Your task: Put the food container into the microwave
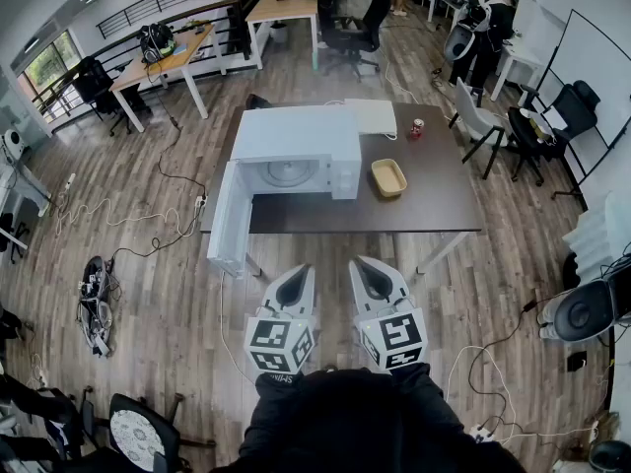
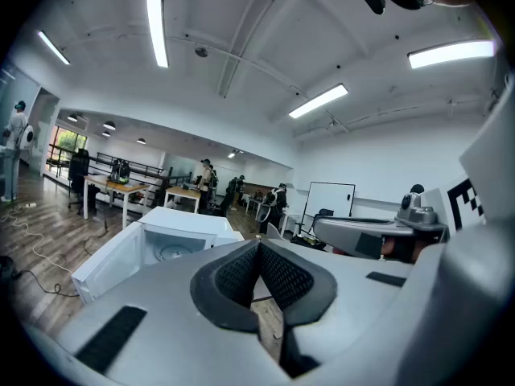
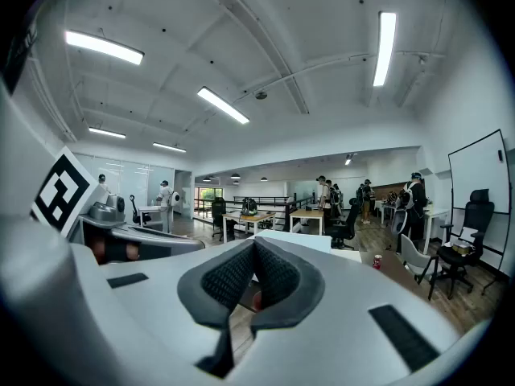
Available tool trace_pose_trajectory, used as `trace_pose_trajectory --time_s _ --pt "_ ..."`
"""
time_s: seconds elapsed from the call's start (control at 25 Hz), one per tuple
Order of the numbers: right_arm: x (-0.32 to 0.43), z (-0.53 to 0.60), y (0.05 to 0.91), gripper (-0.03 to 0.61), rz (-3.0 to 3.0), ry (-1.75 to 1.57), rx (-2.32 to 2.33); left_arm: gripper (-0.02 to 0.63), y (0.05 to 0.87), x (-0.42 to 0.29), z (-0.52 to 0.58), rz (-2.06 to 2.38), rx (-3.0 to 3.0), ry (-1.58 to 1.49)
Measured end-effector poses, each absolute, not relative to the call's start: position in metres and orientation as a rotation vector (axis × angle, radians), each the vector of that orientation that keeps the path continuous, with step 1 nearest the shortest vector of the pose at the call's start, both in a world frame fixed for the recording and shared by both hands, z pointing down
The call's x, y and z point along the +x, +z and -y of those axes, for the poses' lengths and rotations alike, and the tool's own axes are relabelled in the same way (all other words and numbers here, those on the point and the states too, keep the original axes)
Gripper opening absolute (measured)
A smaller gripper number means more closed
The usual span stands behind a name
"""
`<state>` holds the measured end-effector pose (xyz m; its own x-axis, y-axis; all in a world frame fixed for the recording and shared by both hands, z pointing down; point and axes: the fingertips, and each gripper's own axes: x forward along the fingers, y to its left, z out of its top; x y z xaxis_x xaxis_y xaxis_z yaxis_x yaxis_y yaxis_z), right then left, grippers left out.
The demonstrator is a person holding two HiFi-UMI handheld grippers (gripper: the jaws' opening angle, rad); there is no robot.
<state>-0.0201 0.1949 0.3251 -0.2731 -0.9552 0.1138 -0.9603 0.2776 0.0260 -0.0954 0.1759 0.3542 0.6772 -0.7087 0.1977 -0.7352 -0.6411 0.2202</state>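
Observation:
A tan, empty food container (image 1: 388,177) lies on the dark table (image 1: 434,200), just right of the white microwave (image 1: 296,151). The microwave's door (image 1: 228,221) hangs wide open to the left, and the turntable shows inside. Both grippers hover in front of the table's near edge, well short of the container. My left gripper (image 1: 296,276) and right gripper (image 1: 372,269) are side by side, each shut with nothing held. In the left gripper view the open microwave (image 2: 169,244) sits ahead and left of the shut tips (image 2: 257,244). The right gripper view shows only shut tips (image 3: 254,244); the container is hidden there.
A red can (image 1: 417,128) and a flat white box (image 1: 372,116) sit at the table's far side. Cables trail over the wooden floor at left (image 1: 128,220). Office chairs (image 1: 478,121) stand to the right of the table, with desks and people farther back.

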Motion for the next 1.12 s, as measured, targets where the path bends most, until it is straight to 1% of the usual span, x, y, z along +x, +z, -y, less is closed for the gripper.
trace_pose_trajectory --time_s 0.72,1.12 --pt "-0.023 -0.188 0.335 0.023 2.453 0.154 1.921 0.032 0.373 -0.106 -0.164 1.147 2.648 0.179" --pt "-0.020 -0.179 0.358 0.023 2.423 0.238 1.917 0.032 0.393 -0.105 -0.155 1.119 2.629 0.221"
